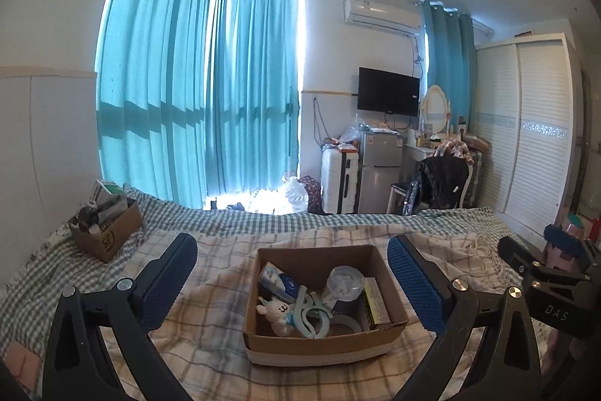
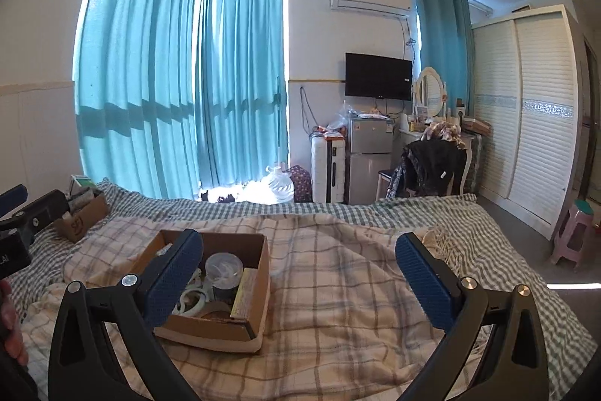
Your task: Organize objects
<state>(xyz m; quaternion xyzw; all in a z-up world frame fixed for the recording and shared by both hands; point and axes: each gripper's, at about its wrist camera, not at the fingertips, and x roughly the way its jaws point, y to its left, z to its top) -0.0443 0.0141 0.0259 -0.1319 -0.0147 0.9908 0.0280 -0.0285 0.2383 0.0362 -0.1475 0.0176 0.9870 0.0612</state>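
A cardboard box [image 1: 323, 339] sits on the plaid blanket and holds a white plush toy [image 1: 276, 312], a blue-white pouch [image 1: 280, 282], teal clips [image 1: 311, 314], a clear round container [image 1: 343, 282], a tape roll [image 1: 343, 324] and a yellow packet [image 1: 375, 301]. My left gripper [image 1: 293, 282] is open and empty, straddling the box from above and behind. The box also shows in the right wrist view [image 2: 210, 333]. My right gripper [image 2: 300, 282] is open and empty, to the right of the box, over bare blanket.
A second cardboard box [image 1: 109, 232] full of items stands at the far left of the bed; it also shows in the right wrist view [image 2: 80, 218]. A white cable [image 2: 447, 243] lies on the right. Beyond the bed are a fridge [image 2: 370, 156], a chair [image 2: 432, 171] and a pink stool [image 2: 573, 232].
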